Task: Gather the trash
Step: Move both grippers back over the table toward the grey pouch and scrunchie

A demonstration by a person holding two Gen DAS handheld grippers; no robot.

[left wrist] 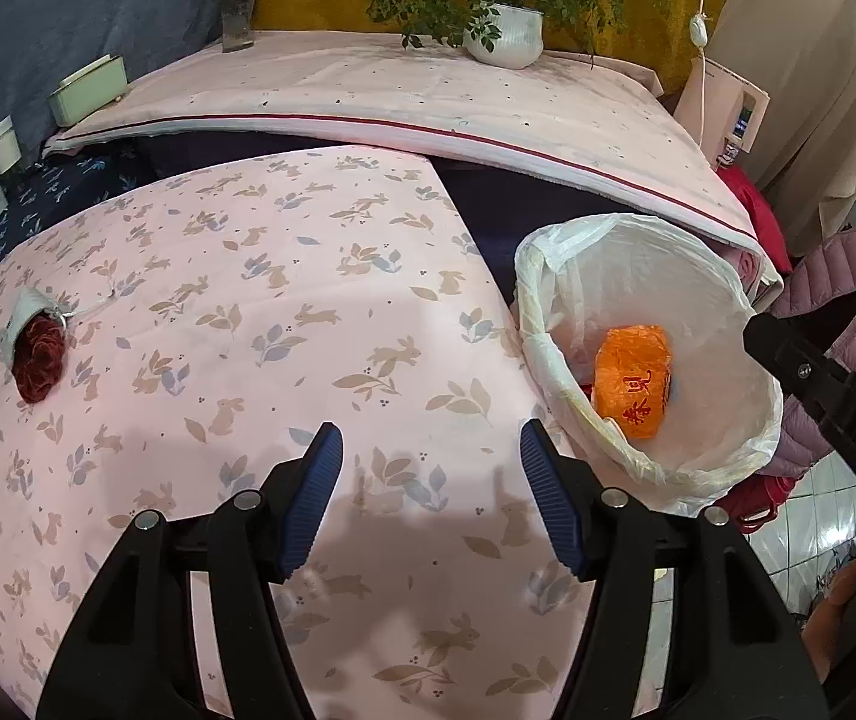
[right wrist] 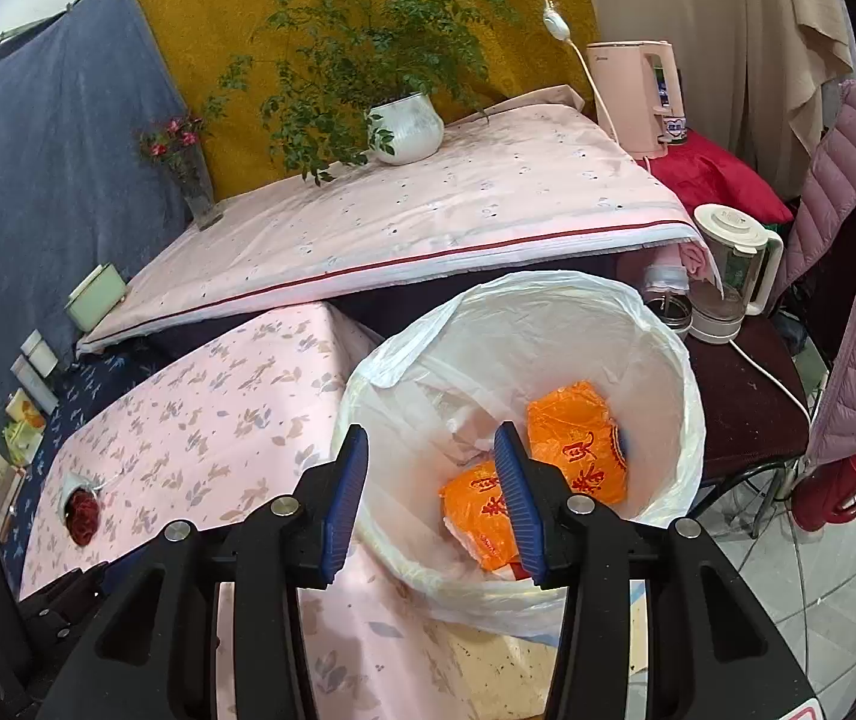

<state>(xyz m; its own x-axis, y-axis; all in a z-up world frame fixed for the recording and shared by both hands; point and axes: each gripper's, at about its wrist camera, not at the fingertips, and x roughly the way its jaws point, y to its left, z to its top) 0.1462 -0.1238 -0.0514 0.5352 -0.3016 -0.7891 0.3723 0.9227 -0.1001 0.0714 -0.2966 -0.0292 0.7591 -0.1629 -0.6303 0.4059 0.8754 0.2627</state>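
My table is draped in smooth pink cloth printed with rabbits and leaves; its near edge is cut off by my grippers. Beside it stands the bin, round, lined with a thin, crinkled white plastic bag. Inside I see two orange plastic packets with red characters that I cannot read with confidence; the nearer one is partly hidden behind a right gripper finger. The left view shows only one packet. A white pouch with something dark red and frilly lies on the cloth far left; what it is I cannot make out. My left gripper hangs over the cloth, ribbed blue pads apart, empty. My right gripper is above the bin rim, pads apart, holding nothing.
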